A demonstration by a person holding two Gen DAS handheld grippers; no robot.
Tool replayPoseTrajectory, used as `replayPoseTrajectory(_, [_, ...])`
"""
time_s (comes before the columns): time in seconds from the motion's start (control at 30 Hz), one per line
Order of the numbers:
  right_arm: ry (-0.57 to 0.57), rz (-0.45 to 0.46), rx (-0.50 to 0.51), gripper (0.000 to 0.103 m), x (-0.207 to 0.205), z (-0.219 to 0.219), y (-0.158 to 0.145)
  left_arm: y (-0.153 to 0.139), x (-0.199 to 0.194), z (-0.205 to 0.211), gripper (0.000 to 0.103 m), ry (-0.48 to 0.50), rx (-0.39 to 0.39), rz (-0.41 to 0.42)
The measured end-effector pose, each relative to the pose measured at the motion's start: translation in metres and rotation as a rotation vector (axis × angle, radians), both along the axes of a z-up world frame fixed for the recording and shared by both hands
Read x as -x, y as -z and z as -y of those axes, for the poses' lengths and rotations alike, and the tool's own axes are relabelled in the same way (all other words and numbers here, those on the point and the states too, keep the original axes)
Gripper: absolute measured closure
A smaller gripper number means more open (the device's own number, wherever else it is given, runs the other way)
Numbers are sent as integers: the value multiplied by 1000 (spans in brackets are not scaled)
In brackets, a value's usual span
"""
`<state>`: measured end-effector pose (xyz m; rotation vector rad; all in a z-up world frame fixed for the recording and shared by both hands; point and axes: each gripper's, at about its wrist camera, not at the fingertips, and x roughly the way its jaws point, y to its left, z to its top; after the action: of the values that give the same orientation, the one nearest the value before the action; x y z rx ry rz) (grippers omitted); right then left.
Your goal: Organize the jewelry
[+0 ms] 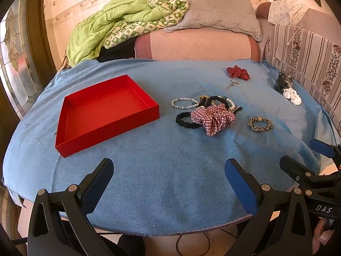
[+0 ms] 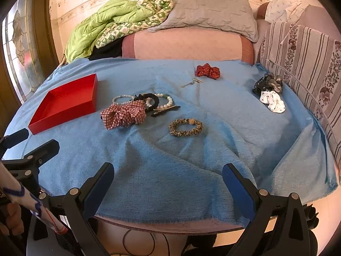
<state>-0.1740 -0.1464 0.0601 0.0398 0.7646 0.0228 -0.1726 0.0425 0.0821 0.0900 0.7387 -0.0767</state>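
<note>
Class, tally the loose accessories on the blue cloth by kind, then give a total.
Fabric scrunchies: 5, e.g. checked, leopard
Black braided bands: 2
Bead bracelets: 2
Hair clips: 1
Small metal chain pieces: 1
Total: 11

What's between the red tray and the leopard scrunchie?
The checked scrunchie atop a cluster of bead bracelets, between red tray and leopard scrunchie; right wrist view.

A blue cloth covers the table, bearing a red tray and scrunchies.
</note>
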Motion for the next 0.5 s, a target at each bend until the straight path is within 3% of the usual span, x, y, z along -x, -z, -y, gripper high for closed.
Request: replayPoseTrajectory(0.5, [1,-22,-13,0,-4,1,5,6,-5,0,0,0,5,-26])
